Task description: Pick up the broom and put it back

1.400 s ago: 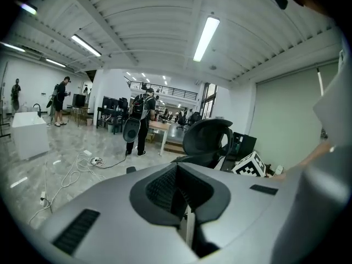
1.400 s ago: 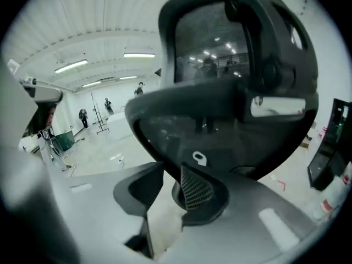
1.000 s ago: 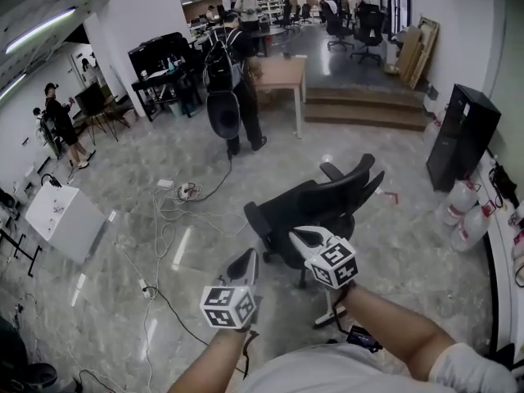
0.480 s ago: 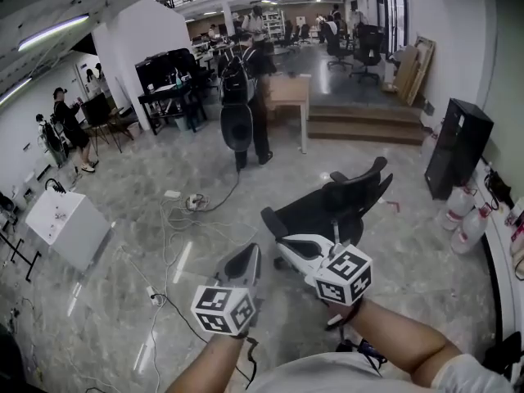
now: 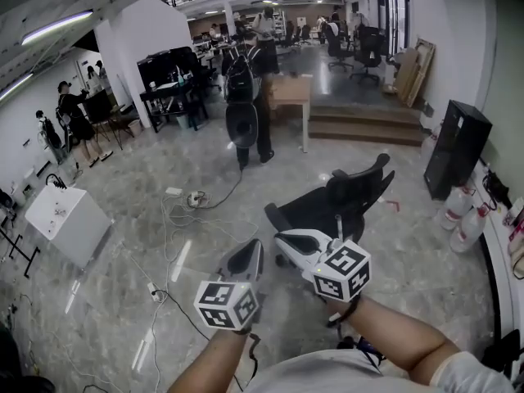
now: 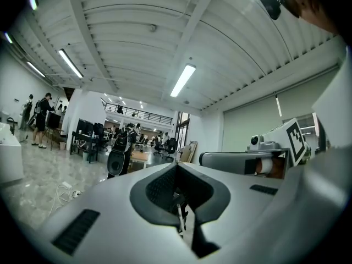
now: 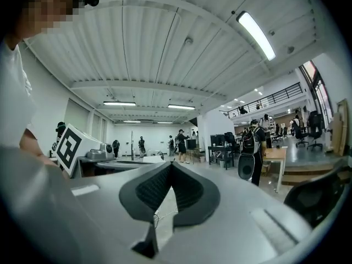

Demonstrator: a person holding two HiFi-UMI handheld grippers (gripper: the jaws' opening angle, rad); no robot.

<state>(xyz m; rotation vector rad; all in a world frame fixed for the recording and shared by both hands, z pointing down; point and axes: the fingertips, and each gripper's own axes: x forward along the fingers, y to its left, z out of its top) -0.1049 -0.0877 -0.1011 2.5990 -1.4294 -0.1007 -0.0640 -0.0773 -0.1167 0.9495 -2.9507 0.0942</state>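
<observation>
No broom shows in any view. In the head view my left gripper and my right gripper are held side by side, pointing level over the marble floor in front of me. The jaws of both are shut with nothing between them. The left gripper view looks past its closed pads into the hall. The right gripper view does the same over its own pads. Each gripper's marker cube shows at the edge of the other's view.
A black office chair lies tipped just beyond the grippers. Loose cables and a white box are to the left. A person with a backpack stands by a desk. A black cabinet and water bottles line the right wall.
Both grippers have come up and forward, still shut. The head view has lifted, so more of the hall shows.
</observation>
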